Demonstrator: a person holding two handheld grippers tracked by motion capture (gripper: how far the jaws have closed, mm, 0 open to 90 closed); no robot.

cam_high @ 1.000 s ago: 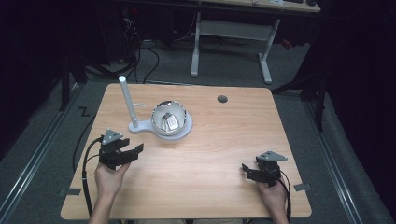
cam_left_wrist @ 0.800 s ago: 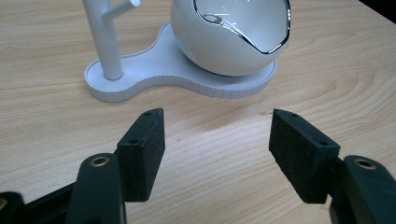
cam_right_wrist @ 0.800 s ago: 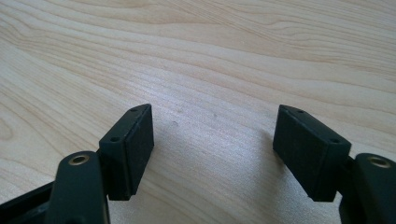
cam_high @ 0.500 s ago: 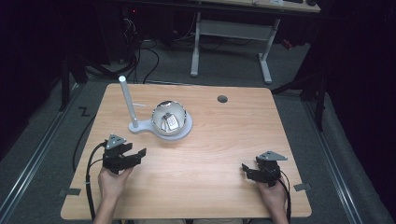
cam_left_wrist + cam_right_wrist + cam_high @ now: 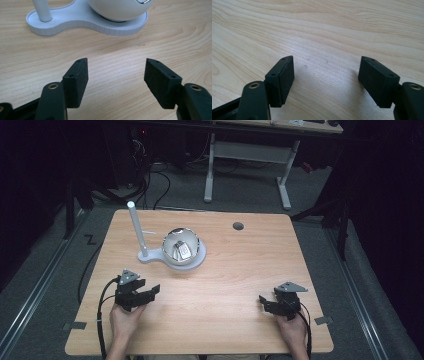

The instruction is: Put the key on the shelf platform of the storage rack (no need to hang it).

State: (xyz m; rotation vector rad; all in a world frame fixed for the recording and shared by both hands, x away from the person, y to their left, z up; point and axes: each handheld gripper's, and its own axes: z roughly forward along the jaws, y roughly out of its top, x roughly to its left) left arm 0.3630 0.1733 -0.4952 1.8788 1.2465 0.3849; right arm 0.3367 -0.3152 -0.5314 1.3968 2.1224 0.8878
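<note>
Near the front left corner of the worktop [image 5: 225, 285], the left gripper [image 5: 150, 292] is held low over the wood, its jaws spread wide with nothing between them. Just beyond it, toward the back edge and left of centre, the white stand [image 5: 172, 260] is seen, with an upright white post [image 5: 136, 227] on its left lobe and a shiny round bowl [image 5: 181, 246] on its right. In the left gripper view, the ribbed rim of the stand [image 5: 82, 23] is found ahead of the pads [image 5: 78, 80], clear of them, bare wood between. Near the front right corner, the right gripper [image 5: 265, 302] is parked, jaws also spread, well apart from the stand.
</note>
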